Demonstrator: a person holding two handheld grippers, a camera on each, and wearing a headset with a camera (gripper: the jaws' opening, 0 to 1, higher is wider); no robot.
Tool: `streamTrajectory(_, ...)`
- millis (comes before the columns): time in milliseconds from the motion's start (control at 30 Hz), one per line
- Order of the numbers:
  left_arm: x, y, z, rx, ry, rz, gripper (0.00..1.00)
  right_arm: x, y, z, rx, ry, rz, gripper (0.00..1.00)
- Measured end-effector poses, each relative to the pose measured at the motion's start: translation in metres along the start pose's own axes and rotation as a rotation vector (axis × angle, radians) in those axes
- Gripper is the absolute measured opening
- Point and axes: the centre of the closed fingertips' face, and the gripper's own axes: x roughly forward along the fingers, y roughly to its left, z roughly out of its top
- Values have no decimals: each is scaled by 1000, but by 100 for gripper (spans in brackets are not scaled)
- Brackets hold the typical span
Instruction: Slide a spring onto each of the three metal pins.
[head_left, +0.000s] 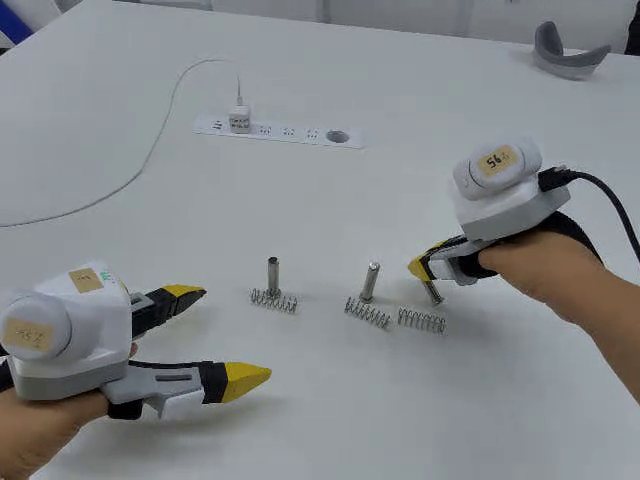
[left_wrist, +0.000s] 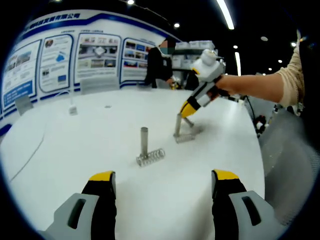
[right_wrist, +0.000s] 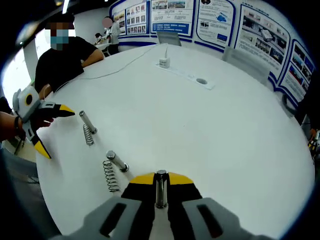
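— Where's the short silver metal pin (right_wrist: 160, 190)?
— Pinched between the right gripper (right_wrist: 160, 181)'s closed yellow fingertips (right_wrist: 141, 179), just beside a coiled wire spring (head_left: 421, 320) lying on the white table (head_left: 300, 200).
— And the left gripper (head_left: 225, 335)?
— Jaws wide apart, gripping nothing, left of the two standing pins (head_left: 273, 276).

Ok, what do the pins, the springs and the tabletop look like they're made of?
Pins: probably steel, smooth grey cylinders with bright streaks along their sides. Springs: thin silvery coiled wire, likely steel too. Tabletop: matte white, even, with soft shadows; perhaps laminate or painted board, I cannot tell which.
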Motion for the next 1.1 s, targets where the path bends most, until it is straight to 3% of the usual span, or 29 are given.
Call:
streamTrajectory(700, -7, -7, 7, 24, -2, 23, 79, -22, -8, -10, 54, -98, -23, 9)
streamTrajectory(1100, -8, -8, 10, 33, -8, 31, 79, -30, -10, -18, 106, -118, -21, 9)
